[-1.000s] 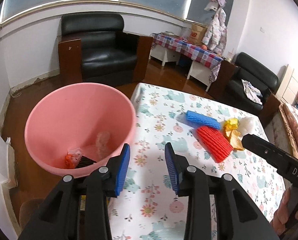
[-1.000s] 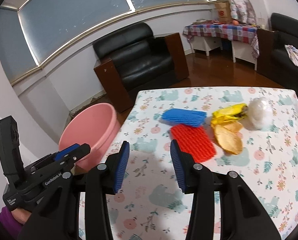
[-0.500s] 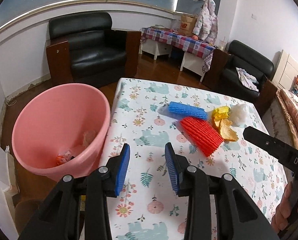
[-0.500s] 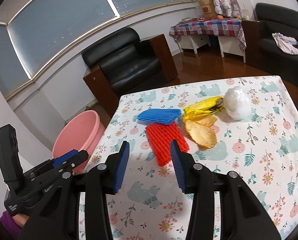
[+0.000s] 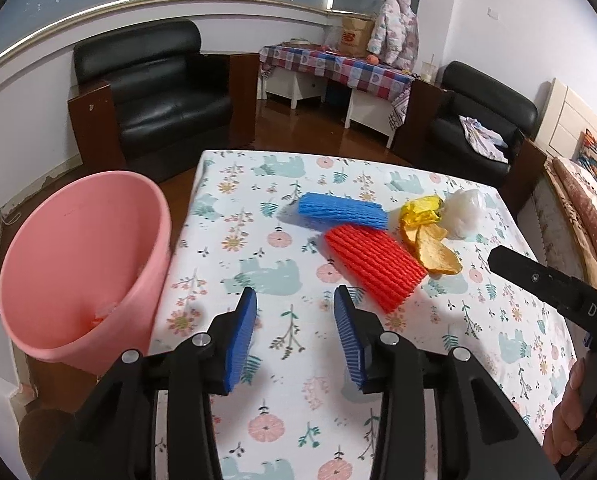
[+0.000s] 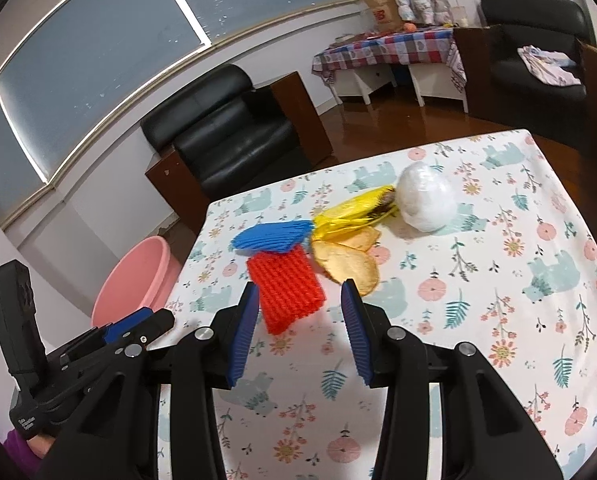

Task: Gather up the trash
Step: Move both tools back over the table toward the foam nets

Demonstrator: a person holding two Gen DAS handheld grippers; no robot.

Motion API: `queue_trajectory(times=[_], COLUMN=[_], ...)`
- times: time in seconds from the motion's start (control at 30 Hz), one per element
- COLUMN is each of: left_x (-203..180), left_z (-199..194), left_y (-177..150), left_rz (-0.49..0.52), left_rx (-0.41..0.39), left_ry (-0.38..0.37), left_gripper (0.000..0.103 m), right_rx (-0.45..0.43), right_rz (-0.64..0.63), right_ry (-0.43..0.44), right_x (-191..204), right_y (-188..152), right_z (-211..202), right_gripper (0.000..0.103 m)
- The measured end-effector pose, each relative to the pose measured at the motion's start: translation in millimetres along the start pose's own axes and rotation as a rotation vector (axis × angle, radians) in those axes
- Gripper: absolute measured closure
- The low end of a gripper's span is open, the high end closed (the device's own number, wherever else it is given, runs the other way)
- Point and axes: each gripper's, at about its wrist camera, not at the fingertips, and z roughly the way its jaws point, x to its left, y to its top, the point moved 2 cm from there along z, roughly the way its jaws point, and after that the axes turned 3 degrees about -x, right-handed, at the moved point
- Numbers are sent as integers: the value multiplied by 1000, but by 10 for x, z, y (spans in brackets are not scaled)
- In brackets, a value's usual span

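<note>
We see both grippers above a table point(image 5: 258, 208) covered with a floral, bear-printed cloth. The left gripper point(image 5: 295, 330) has its blue pads spread apart with nothing between them; the right gripper point(image 6: 298, 334) is likewise spread and empty, its jaws framing the near end of the red net point(image 6: 286, 288).

The trash lies clustered toward the table's far right. In the right wrist view the red net runs its long axis away from us, almost along the gripper's line, and its far end tucks under the blue net point(image 6: 274, 236). The blue net lies crosswise, long axis left to right. In the left wrist view the red net point(image 5: 372, 266) slants from upper left to lower right, and the blue net point(image 5: 340, 210) sits just behind it. Beside them lie a yellow wrapper point(image 6: 354, 210), peel point(image 6: 346, 266) and a white plastic ball point(image 6: 426, 196).

A pink bin point(image 5: 82, 264) stands off the table's left edge.

On the right gripper's body point(image 5: 558, 296) we read "DAS", cut off by the frame. The lettering on the left gripper's handle point(image 6: 26, 420) is too small to read.
</note>
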Motion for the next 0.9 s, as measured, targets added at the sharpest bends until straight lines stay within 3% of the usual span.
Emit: queue_trajectory(times=[0.9], left_x=[-116], left_z=[297], left_y=[56], left_rz=[-43], left_rx=[56], left_ry=[-52], left_gripper=[55], right_rx=[10], right_rz=[68], right_ry=[-17], right_x=[-250], right_y=[4], right_z=[68], right_gripper=[60])
